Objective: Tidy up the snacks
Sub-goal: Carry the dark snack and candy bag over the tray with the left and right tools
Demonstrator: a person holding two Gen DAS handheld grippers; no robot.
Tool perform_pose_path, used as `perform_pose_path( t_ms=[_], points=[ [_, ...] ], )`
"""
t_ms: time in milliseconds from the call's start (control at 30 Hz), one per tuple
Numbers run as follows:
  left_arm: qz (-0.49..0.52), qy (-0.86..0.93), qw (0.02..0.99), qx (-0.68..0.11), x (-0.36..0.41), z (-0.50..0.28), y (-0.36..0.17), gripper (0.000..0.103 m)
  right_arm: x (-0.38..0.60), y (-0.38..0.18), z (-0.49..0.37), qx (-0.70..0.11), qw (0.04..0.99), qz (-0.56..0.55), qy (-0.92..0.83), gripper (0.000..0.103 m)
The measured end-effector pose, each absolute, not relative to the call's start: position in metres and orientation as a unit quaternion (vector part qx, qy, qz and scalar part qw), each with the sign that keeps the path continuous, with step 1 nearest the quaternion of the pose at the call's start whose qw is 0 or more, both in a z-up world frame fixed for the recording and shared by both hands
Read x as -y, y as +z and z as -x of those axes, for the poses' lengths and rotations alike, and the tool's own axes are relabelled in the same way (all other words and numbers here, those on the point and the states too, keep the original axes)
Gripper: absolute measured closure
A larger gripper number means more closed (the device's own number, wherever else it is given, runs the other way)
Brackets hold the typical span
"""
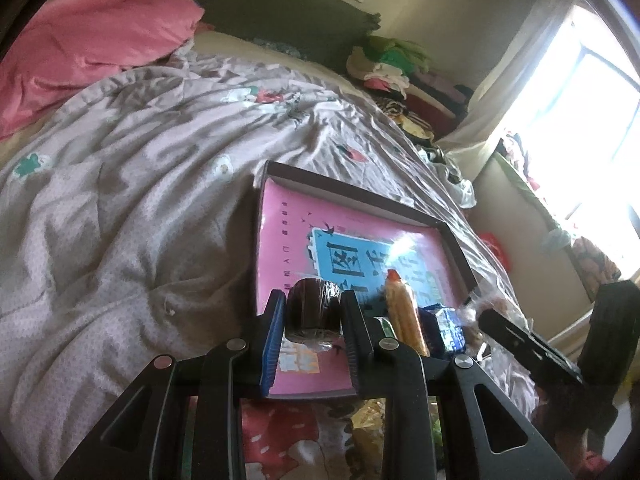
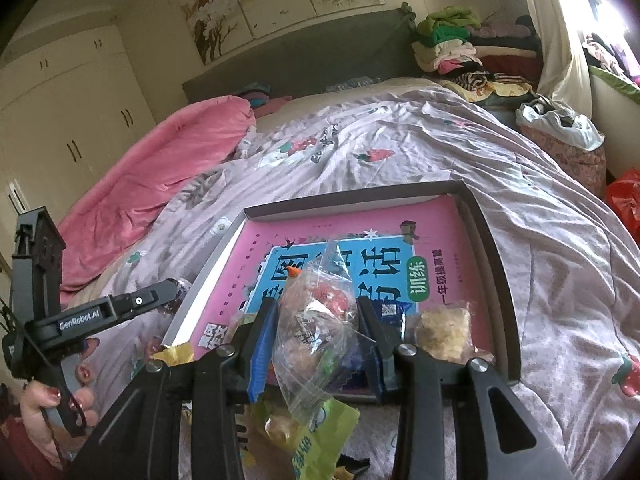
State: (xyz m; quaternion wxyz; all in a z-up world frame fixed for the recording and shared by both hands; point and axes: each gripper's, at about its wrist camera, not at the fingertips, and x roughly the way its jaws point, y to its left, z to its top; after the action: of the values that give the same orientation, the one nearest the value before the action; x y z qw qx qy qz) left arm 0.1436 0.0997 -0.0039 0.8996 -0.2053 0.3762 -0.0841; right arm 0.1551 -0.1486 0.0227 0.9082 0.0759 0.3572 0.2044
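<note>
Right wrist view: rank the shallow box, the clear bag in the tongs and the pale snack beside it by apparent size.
1. Shallow box.
2. Clear bag, though it is nearest the camera, so it looks bigger than it is.
3. Pale snack.

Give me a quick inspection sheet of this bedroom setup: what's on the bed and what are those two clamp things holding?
Surface: rumpled strawberry-print quilt on a bed.
Job's things: shallow box with a pink book inside; sausage stick, blue packet and crumbly snack lie in it.
Clutter: green wrapper at the near edge.
Grippers: left gripper shut on dark round snack; right gripper shut on clear snack bag.
Cables: nothing seen.
Surroundings: pink blanket, folded clothes, wardrobe, bright window.
</note>
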Motion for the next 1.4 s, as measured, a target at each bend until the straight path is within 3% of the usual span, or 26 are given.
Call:
perform_pose_path(
  t_ms=[633,1400],
  points=[
    [0.184,-0.101,0.898,-0.385,-0.083,-0.151,-0.011,0.075,0.129,0.031,-0.166,-0.355,0.911,-0.064,0.199,0.064],
    [0.16,-0.1,0.89,-0.414,-0.07,-0.154,-0.03,0.075,0.108,0.002,-0.181,-0.374,0.92,-0.012,0.117,0.064]
  ],
)
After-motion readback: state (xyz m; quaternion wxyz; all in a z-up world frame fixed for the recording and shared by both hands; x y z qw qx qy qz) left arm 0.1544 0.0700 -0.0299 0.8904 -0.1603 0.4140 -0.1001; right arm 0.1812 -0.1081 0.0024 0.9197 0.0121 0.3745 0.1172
